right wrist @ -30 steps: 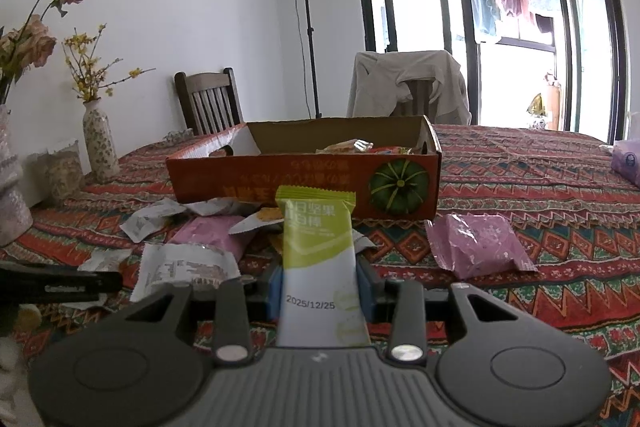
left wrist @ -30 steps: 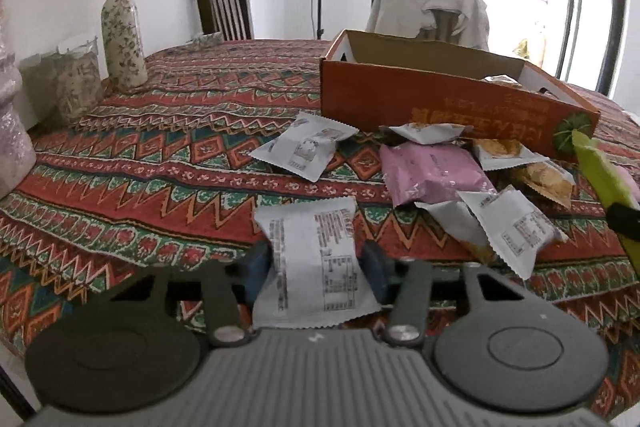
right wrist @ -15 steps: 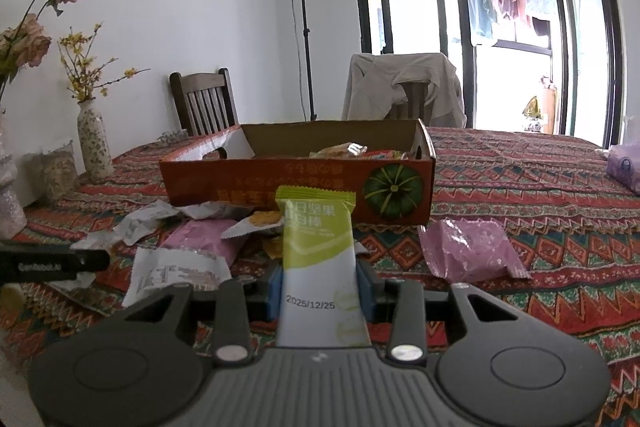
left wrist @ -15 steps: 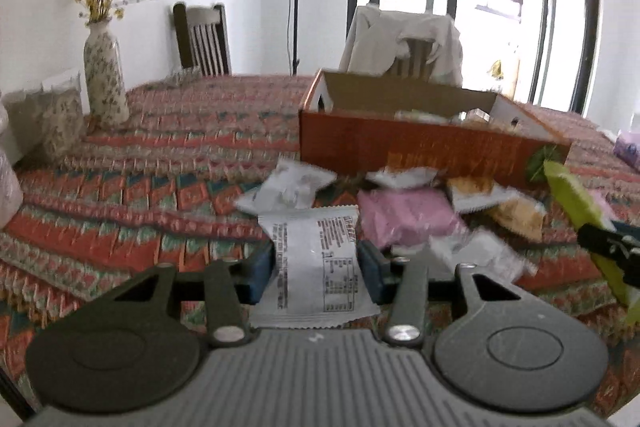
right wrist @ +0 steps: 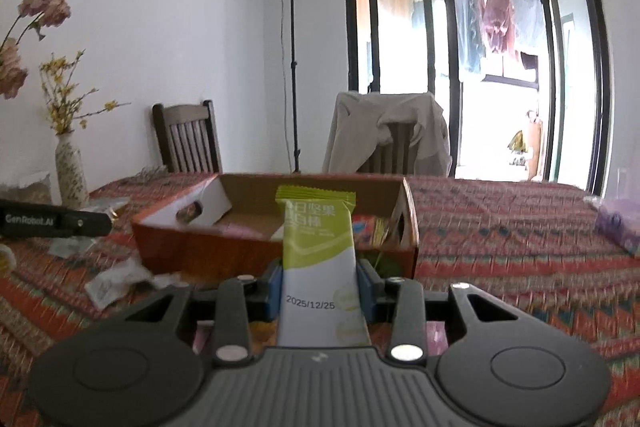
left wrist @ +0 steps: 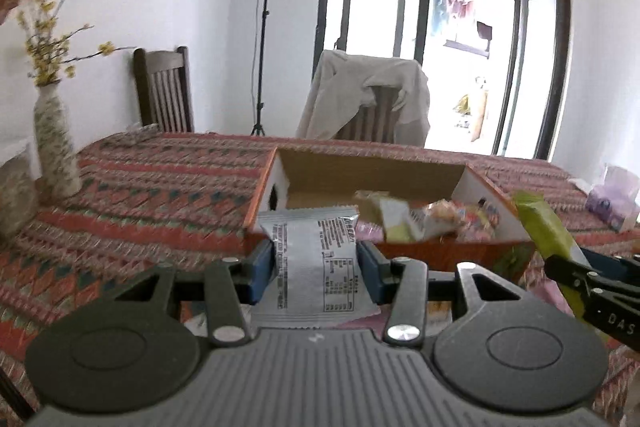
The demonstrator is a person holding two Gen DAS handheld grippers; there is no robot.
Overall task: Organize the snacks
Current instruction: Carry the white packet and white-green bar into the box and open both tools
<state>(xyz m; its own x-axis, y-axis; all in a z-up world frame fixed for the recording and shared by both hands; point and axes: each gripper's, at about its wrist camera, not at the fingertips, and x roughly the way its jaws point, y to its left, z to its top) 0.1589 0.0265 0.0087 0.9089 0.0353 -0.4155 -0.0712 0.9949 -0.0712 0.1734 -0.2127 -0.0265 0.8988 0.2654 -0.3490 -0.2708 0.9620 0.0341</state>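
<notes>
Now aloft: my left gripper [left wrist: 316, 263], jaws just tightened on the silver-grey foil snack packet [left wrist: 314, 267]; my right gripper [right wrist: 318, 283], jaws clamped on the green-and-white snack bar [right wrist: 318, 251]. Both have risen off the desk [right wrist: 500, 227], near the orange cardboard box [left wrist: 400, 187]; release comes next.

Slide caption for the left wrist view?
Left gripper clamps a grey snack packet before the open orange box.

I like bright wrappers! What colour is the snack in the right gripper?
Green on top, white below: the snack bar, clearest in the right wrist view.
</notes>
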